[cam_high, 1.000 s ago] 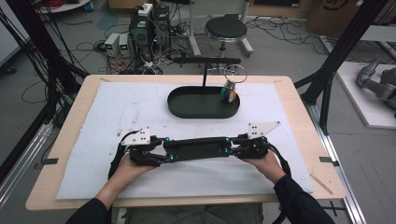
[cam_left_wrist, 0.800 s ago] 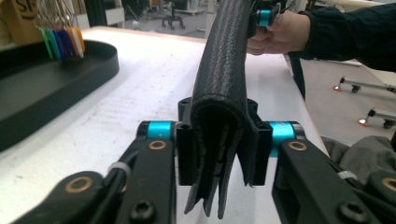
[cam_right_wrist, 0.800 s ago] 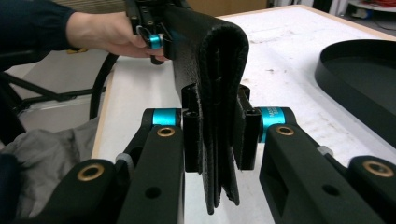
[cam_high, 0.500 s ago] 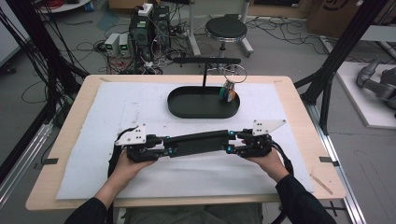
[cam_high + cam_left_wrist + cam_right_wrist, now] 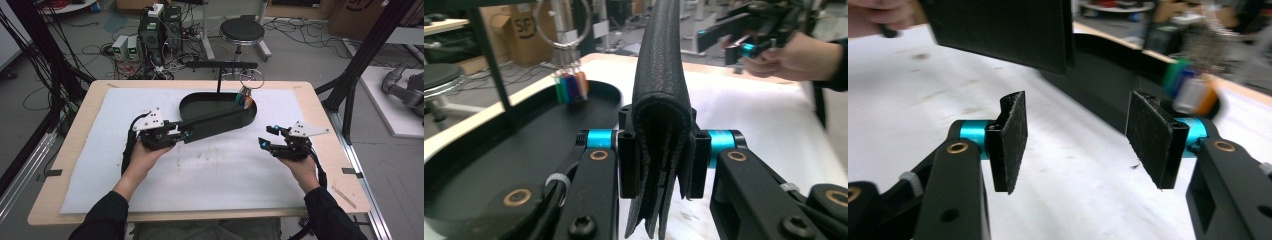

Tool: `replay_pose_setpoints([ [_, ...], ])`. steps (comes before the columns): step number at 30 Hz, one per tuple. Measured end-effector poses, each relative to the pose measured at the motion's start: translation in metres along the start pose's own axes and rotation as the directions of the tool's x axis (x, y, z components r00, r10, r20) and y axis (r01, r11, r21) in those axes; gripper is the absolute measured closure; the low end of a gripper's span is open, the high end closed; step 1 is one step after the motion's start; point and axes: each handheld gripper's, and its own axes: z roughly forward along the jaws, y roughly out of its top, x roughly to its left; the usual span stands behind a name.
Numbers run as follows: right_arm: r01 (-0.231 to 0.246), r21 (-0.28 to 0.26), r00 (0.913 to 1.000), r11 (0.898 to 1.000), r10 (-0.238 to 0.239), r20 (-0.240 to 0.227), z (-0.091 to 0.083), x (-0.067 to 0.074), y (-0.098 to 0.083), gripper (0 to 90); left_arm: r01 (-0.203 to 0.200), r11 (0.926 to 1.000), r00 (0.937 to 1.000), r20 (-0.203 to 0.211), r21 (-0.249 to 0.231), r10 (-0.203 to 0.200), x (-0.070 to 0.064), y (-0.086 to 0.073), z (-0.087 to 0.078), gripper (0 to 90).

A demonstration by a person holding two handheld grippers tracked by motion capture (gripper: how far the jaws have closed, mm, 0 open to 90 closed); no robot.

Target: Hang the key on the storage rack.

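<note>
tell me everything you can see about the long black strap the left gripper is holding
The black strap is a long band of grained, leather-like material, folded into several layers at its near end. The left gripper is shut on that end, pads pressing both sides. From there it stretches, lifted off the white mat, out over the black oval tray. Its far end hangs free.

Bare mat (image 5: 220, 170) between tools

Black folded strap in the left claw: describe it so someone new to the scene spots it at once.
Start at the white mat on the wooden table, then find the black oval tray at its far middle. Reaching from the left claw up across that tray's near rim is the strap: long, flat, folded, of grained black material. Unlike the tray and the coloured key tags in it, it is clamped at one end and lifted off the mat.
</note>
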Motion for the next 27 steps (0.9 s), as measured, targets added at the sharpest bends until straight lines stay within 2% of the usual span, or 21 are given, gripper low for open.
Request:
replay_pose_setpoints([
  [3, -0.008, 0.001, 0.9985, 1.000, 0.008, 0.054, 0.000, -0.002, -0.004, 42.4, 0.028, 0.9995, 0.9993, -0.025, 0.013, -0.027, 0.009, 0.005, 0.007, 74.3],
  [6, -0.021, 0.011, 0.9959, 1.000, 0.020, 0.089, 0.001, -0.003, -0.006, 41.9, 0.027, 0.9987, 0.9984, -0.052, 0.044, -0.025, 0.017, 0.010, 0.012, 74.3],
  [9, -0.034, 0.001, 0.9928, 0.999, 0.034, 0.115, -0.001, -0.004, -0.006, 41.3, 0.010, 0.9978, 0.9968, -0.080, 0.066, -0.005, 0.025, 0.015, 0.016, 74.3],
  [11, -0.042, -0.009, 0.9907, 0.999, 0.043, 0.129, -0.002, -0.005, -0.006, 41.4, 0.016, 0.9968, 0.9953, -0.096, 0.079, -0.009, 0.032, 0.018, 0.019, 74.4],
  [18, -0.075, -0.020, 0.9862, 0.997, 0.077, 0.147, -0.005, -0.008, -0.008, 41.4, 0.001, 0.9953, 0.9911, -0.132, 0.097, 0.012, 0.049, 0.026, 0.033, 74.3],
  [22, -0.062, -0.012, 0.9888, 0.998, 0.063, 0.135, -0.004, -0.009, -0.008, 44.5, -0.008, 0.9955, 0.9902, -0.138, 0.094, 0.021, 0.057, 0.024, 0.046, 74.4],
  [27, -0.065, -0.009, 0.9883, 0.998, 0.065, 0.138, -0.002, -0.010, -0.008, 43.1, 0.015, 0.9934, 0.9876, -0.157, 0.113, 0.003, 0.067, 0.016, 0.061, 74.3],
])
